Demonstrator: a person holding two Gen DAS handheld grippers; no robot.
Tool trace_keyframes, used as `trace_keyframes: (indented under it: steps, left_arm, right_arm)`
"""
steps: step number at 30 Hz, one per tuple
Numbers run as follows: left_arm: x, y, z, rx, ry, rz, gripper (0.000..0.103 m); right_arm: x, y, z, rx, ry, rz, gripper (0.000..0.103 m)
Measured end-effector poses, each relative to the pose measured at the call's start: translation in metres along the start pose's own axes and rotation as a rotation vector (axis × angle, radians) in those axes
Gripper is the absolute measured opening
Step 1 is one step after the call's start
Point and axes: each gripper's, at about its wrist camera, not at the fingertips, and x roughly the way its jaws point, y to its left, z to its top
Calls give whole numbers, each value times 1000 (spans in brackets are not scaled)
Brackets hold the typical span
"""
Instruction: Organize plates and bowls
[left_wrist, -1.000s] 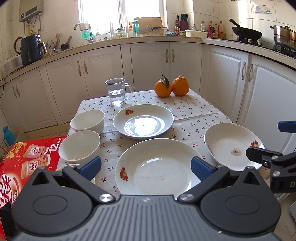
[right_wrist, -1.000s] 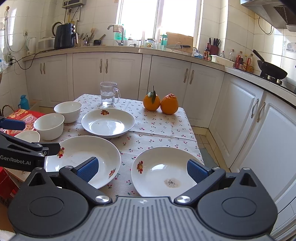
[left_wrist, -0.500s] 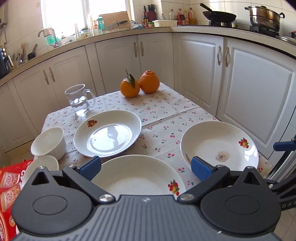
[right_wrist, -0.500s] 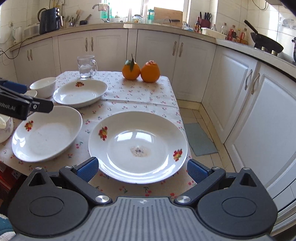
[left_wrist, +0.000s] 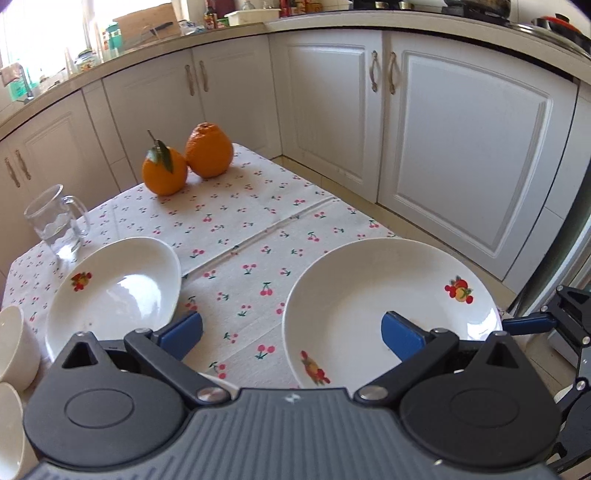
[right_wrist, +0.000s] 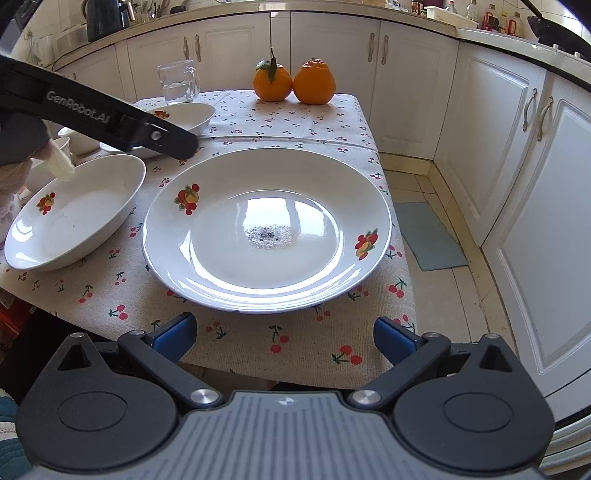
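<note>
At the worktop (right_wrist: 295, 354) edge, right gripper (right_wrist: 283, 334), fingers wide and empty, faces the overhanging plate (right_wrist: 266, 229); a shallow rim grasp risks tipping it floorward.

hidden and cut off around my two tongs

my left gripper's (left_wrist: 291, 330) body covers the near rim of the right plate (left_wrist: 391, 295) and the near edge of the left plate (left_wrist: 110, 291); two bowls (left_wrist: 11, 347) are cut by the left edge there. in my right wrist view the left tong's arm (right_wrist: 110, 118) hides part of the far plate (right_wrist: 184, 114) and the bowls (right_wrist: 70, 142) behind it. bottles on the counter (right_wrist: 491, 16) are too small to read, and the grey speck patch (right_wrist: 269, 234) i can't identify.
</note>
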Motion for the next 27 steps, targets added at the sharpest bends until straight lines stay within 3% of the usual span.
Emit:
trace_keyframes:
  steps: [9, 19, 27]
  left_arm:
    - [50, -9, 10, 54, 105, -92, 101]
    - [75, -4, 15, 47, 186, -186, 73]
    - [78, 2, 19, 44, 204, -206, 68]
  right_arm:
    - [11, -9, 1, -64, -44, 49, 103]
    - [14, -13, 2, -125, -97, 112, 97]
    - [15, -12, 4, -138, -99, 124, 94]
